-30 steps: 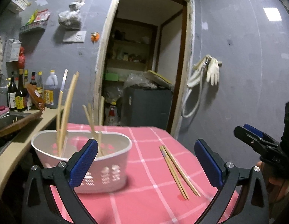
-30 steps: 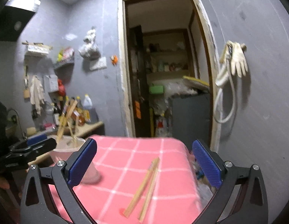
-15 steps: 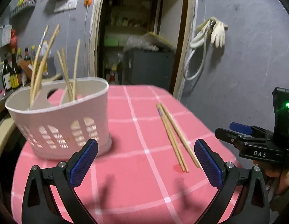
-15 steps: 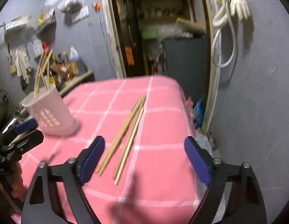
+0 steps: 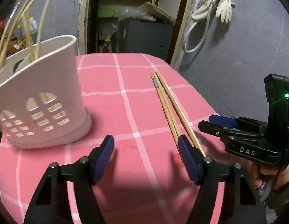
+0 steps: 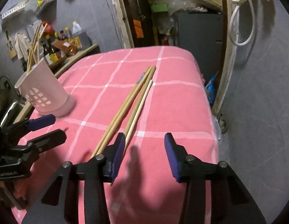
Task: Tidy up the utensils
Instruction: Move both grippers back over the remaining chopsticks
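Several wooden chopsticks [image 5: 168, 108] [image 6: 133, 102] lie together on the pink checked tablecloth. A white perforated utensil holder [image 5: 41, 100] [image 6: 43, 93] stands to their left with several chopsticks upright in it. My left gripper [image 5: 145, 145] hovers low over the cloth between holder and chopsticks. Its jaws are closing with nothing between them, and its right finger covers the chopsticks' near ends. My right gripper [image 6: 144, 141] [image 5: 206, 121] is closing too, with only cloth in its gap. The chopsticks run just past its left finger. The left gripper [image 6: 58, 126] also shows at the left of the right wrist view.
The pink cloth [image 5: 125, 74] drops off at the table's right edge [image 6: 211, 112], close to a grey wall. A counter with bottles [image 6: 56, 52] sits behind the holder. A doorway with a dark cabinet [image 5: 144, 37] lies beyond the table. A person's hand [image 5: 265, 175] holds the right gripper.
Both grippers have tipped downward and come closer to the table and the loose chopsticks. Both sets of jaws have narrowed from wide open.
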A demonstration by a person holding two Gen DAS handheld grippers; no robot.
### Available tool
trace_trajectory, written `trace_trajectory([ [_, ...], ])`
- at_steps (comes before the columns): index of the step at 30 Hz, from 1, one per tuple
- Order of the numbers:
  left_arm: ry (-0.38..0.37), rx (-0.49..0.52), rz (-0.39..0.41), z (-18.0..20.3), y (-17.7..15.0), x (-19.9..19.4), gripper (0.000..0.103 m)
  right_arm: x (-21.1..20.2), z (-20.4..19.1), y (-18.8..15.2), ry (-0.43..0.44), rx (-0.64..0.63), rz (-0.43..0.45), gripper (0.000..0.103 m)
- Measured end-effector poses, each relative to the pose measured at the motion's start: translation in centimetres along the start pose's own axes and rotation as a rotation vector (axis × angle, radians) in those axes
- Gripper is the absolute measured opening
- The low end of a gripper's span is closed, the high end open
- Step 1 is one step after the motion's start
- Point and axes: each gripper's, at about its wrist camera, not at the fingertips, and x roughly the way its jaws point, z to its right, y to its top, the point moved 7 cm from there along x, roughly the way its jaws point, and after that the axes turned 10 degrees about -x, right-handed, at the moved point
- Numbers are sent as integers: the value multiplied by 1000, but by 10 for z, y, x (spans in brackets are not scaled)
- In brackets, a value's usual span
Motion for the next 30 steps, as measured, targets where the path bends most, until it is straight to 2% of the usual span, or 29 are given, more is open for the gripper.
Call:
trace_trajectory([
  [4, 1, 4, -37, 0, 4, 13, 49, 10, 0, 5, 20, -5, -24, 36],
  [10, -22, -24, -70, -1, 12, 26, 49, 23, -2, 12, 13, -25, -49, 36],
  [15, -39, -7, -81, 5, 15, 32, 49, 29, 5, 18, 2, -18, -55, 36],
  [25, -47, -37, -109, -3, 19, 46, 42, 40, 8, 30, 11, -38, -66, 36],
  [30, -42, -39, -108, -2, 19, 48, 42, 51, 17, 40, -7, -47, -91, 29],
])
